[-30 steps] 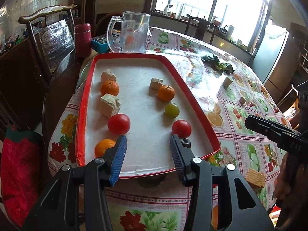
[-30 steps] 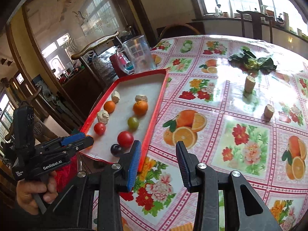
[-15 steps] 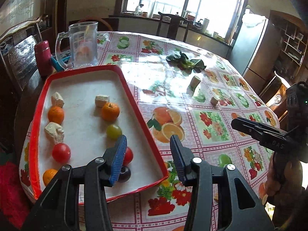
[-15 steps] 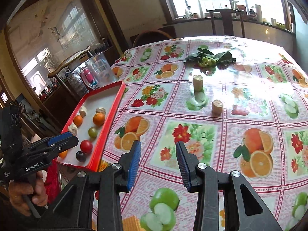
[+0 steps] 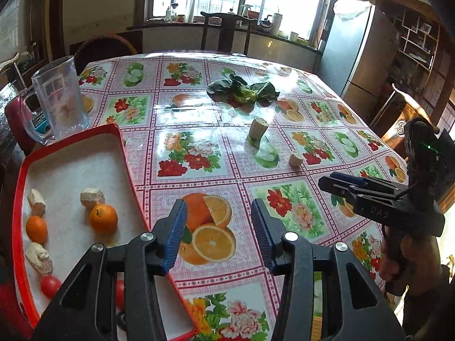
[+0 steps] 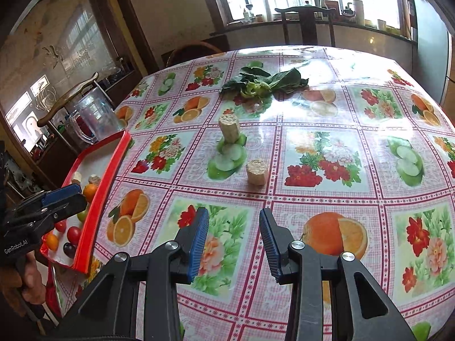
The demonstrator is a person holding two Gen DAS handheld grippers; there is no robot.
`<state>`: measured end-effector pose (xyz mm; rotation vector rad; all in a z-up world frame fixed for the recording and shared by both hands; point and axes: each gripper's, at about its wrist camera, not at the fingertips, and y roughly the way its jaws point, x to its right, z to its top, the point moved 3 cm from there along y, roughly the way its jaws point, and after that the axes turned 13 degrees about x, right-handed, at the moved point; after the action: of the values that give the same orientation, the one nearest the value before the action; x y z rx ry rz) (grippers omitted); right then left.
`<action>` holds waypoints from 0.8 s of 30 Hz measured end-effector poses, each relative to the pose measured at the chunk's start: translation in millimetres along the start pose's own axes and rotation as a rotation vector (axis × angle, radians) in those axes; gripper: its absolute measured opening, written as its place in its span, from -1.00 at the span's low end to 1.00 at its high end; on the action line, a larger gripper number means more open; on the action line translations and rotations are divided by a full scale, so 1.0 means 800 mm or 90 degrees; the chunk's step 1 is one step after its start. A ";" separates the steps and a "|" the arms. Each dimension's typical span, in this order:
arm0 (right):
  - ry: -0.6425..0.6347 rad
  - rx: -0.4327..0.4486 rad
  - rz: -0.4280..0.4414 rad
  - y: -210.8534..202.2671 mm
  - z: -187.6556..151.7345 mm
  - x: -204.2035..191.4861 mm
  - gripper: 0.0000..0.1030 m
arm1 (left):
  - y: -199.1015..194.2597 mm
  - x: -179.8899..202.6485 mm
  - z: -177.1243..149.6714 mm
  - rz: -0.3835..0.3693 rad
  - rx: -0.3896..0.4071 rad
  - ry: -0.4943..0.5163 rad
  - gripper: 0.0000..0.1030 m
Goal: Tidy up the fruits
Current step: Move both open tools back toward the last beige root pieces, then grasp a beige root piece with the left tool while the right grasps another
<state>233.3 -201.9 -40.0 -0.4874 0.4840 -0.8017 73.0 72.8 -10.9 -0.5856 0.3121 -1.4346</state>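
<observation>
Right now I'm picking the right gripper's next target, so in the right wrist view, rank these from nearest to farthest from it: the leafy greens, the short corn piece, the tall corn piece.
1. Short corn piece, just ahead of the right gripper.
2. Tall corn piece, upright, farther back and slightly left.
3. Leafy greens, farthest, toward the window.

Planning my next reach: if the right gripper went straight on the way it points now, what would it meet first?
Probably the bare tablecloth. The right gripper, jaws closing on nothing, aims downward at it. The short pale stub lies just beyond, though depth is unclear.
</observation>
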 end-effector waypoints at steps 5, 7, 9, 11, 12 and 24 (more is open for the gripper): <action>-0.003 -0.025 -0.013 0.044 0.010 0.013 -0.28 | 0.050 0.013 0.028 -0.017 -0.012 0.013 -0.13; -0.008 -0.032 -0.017 0.059 0.013 0.016 -0.28 | 0.074 0.019 0.036 -0.016 -0.026 0.017 -0.13; -0.013 -0.033 -0.023 0.071 0.017 0.019 -0.29 | 0.096 0.024 0.041 -0.024 -0.036 0.016 -0.13; -0.017 -0.029 -0.025 0.077 0.022 0.021 -0.31 | 0.119 0.031 0.043 -0.030 -0.052 0.013 -0.13; -0.016 -0.029 -0.022 0.079 0.024 0.024 -0.34 | 0.129 0.035 0.045 -0.036 -0.056 0.012 -0.13; 0.051 0.000 0.016 0.024 0.010 0.048 -0.55 | 0.236 0.088 0.049 -0.045 -0.096 0.040 -0.14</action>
<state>271.6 -218.1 -53.7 -0.4495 0.5633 -0.8001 260.8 16.7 -72.9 -0.6799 0.4568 -1.5082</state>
